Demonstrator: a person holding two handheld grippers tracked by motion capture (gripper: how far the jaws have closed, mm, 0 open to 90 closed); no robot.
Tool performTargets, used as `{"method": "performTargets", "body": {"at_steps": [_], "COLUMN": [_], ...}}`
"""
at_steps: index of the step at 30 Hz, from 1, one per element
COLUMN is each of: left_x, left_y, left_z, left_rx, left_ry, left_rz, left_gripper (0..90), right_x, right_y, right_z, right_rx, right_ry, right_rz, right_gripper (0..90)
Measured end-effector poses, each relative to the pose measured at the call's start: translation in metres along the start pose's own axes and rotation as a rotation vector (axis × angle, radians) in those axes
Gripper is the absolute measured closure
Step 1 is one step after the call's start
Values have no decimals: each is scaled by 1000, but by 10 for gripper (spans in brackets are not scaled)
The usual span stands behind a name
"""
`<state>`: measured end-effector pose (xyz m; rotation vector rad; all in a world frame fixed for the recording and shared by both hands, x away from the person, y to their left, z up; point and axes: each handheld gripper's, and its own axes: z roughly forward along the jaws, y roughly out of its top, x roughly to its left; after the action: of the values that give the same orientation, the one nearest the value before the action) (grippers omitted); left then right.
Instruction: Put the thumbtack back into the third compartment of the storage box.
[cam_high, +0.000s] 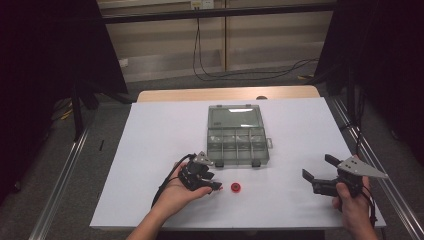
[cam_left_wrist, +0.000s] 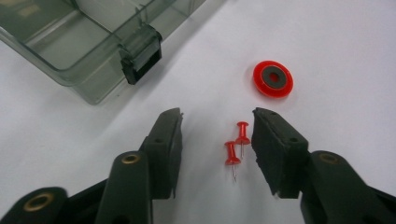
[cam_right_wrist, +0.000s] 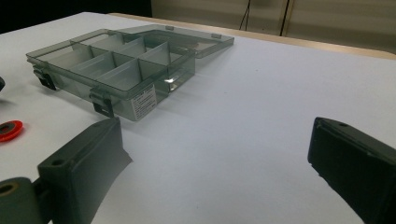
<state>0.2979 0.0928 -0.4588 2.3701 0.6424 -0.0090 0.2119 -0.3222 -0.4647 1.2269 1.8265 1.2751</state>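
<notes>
Here, the left tongs (cam_left_wrist: 217, 126) stand part open over two red pushpins (cam_left_wrist: 237, 145) lying on the white bench (cam_left_wrist: 327, 37), touching neither, just below a red ring magnet (cam_left_wrist: 273, 78). The right tongs (cam_right_wrist: 215, 154) gape wide, empty, well apart from the open compartment box (cam_right_wrist: 116, 70).

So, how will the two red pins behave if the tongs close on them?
The pins look small and light, so they may slip or turn between the wide fingers. Lying flat on the smooth table, they could roll aside.
</notes>
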Motion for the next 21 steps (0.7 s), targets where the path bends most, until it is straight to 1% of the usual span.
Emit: {"method": "performTargets", "body": {"at_steps": [1,2,3,5,7,8,14,16,18,21], "left_x": [-1,-1,-1,-2,-1,-1,1,1,0,1], "left_y": [0,0,-1,-1,-2,-2,-3,-3,-4,-4], "left_z": [0,1,1,2,3,2,2,3,3,4], "left_rx": [5,9,15,18,10,16,14,16,22,32], "left_ry": [-1,-5,-5,-13,-18,-22,-24,-21,-5,0], "left_rz": [-6,-3,9,10,-3,-7,-16,-8,-6,0], "left_gripper": [565,580,594,621,647,655,724,737,745,759], "right_x": [0,0,0,0,0,0,0,0,0,0], "right_y": [0,0,0,0,0,0,0,0,0,0], "right_z": [0,0,0,0,0,0,0,0,0,0], "right_rx": [1,1,1,1,1,1,2,2,2,2], "right_ry": [-1,-2,-2,-2,-1,-1,-2,-3,-3,-4], "right_rz": [0,-4,-4,-2,0,0,0,-1,0,0], "right_gripper": [32,32,32,32,32,32,32,32,32,32]}}
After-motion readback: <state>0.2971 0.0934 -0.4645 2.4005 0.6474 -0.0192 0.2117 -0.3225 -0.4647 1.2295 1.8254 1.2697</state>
